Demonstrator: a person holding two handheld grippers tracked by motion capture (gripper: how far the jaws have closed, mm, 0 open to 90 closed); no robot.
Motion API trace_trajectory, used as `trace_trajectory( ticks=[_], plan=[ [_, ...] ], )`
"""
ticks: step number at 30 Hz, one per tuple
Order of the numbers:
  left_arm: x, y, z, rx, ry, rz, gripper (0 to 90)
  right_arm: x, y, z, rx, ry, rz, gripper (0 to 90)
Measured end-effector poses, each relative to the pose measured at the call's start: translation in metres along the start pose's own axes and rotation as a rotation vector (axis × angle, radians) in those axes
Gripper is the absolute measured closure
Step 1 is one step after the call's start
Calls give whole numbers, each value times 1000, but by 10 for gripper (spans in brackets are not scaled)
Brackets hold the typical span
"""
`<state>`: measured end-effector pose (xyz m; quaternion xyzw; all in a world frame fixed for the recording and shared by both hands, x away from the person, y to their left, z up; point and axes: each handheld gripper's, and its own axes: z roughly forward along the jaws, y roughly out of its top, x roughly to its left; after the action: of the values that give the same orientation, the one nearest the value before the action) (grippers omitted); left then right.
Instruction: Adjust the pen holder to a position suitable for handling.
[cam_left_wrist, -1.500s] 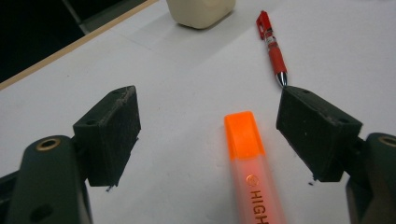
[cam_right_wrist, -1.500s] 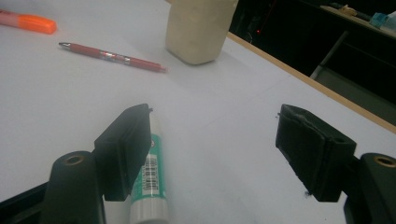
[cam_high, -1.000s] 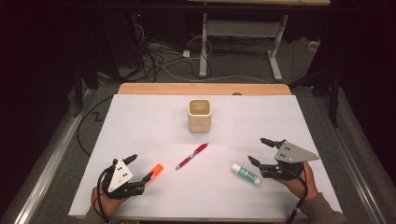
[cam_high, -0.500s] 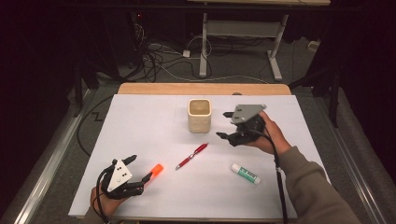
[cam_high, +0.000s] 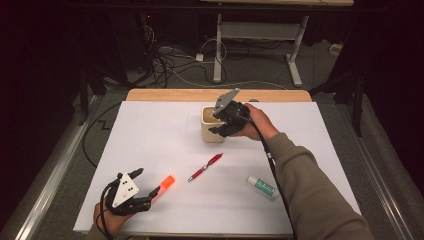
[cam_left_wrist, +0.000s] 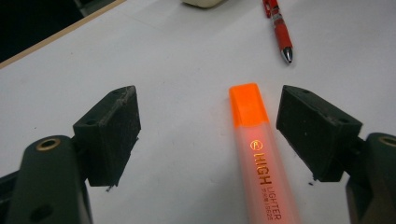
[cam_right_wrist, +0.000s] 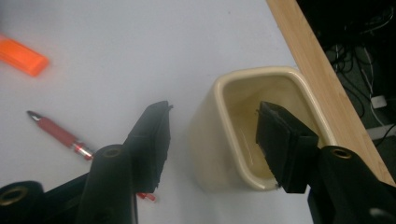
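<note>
A cream square cup (cam_high: 210, 134) stands upright at the back middle of the white sheet. My right gripper (cam_high: 220, 125) reaches it from the right. Its jaws have just been closing and straddle the cup's (cam_right_wrist: 233, 140) near wall, one jaw inside and one outside, and the outer pad stands clear of the wall, so the right gripper (cam_right_wrist: 212, 112) is open. At the front left my left gripper (cam_high: 147, 181) rests open. An orange highlighter (cam_left_wrist: 254, 140) lies flat on the sheet between its jaws, closer to the right-hand one, with a gap on both sides.
A red pen (cam_high: 205, 166) lies at the middle of the sheet, and a white and green glue stick (cam_high: 262, 186) lies at the front right. The white sheet (cam_high: 160, 125) covers a wooden table whose back edge (cam_high: 200, 95) shows just behind the cup.
My right gripper has moved from beside the glue stick at the front right up and back to the cup, and its jaws have narrowed. The left gripper has stayed in place.
</note>
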<state>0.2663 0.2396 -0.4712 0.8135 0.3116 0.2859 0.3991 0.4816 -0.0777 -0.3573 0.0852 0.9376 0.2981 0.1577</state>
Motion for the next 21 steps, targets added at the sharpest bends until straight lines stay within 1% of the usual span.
trace_trajectory(
  ticks=[1,2,3,4,5,6,7,8,9,10,11,12,13,14,15,16,17,20,21],
  plan=[
    [-1,0,0,-5,-1,-2,211,-5,2,11,40,32,4,530],
    [-1,0,0,-5,-1,-2,211,-7,2,16,59,41,-1,549],
    [-2,0,0,-4,-2,-1,211,-9,3,20,77,63,3,577],
    [-2,0,-1,1,-3,3,211,-10,3,24,89,74,7,602],
    [-2,0,-1,-2,1,21,211,-13,4,28,114,78,6,626],
    [-2,0,-1,-2,1,21,212,-13,4,28,114,78,6,626],
    [-3,0,-2,-6,-5,17,212,-16,4,31,128,97,10,692],
    [-3,0,-2,-6,-5,17,211,-18,5,31,141,95,2,722],
    [-3,0,-2,0,-11,2,212,-19,6,32,157,103,-4,729],
    [-3,0,-1,1,-14,-8,212,-19,6,32,157,103,-4,729],
    [-3,0,-1,11,-12,-14,216,-21,8,33,187,121,-19,737],
    [-4,0,0,15,-19,-20,216,-22,10,34,201,131,-36,743],
    [-4,0,0,6,-33,-25,216,-24,12,36,210,143,-44,748],
    [-4,1,0,0,-40,-23,216,-25,14,37,226,159,-48,753],
    [-6,2,0,-3,-38,-15,216,-25,14,37,226,159,-48,753],
    [-6,3,-1,-5,-38,-7,216,-25,15,39,230,166,-66,757],
    [-7,3,-2,-14,-44,-10,216,-25,17,41,253,174,-93,762],
    [-5,3,-1,-9,-44,-9,225,-25,18,42,253,185,-106,782],
    [-5,2,0,-7,-45,-12,225,-26,18,42,253,194,-103,787]
  ],
)
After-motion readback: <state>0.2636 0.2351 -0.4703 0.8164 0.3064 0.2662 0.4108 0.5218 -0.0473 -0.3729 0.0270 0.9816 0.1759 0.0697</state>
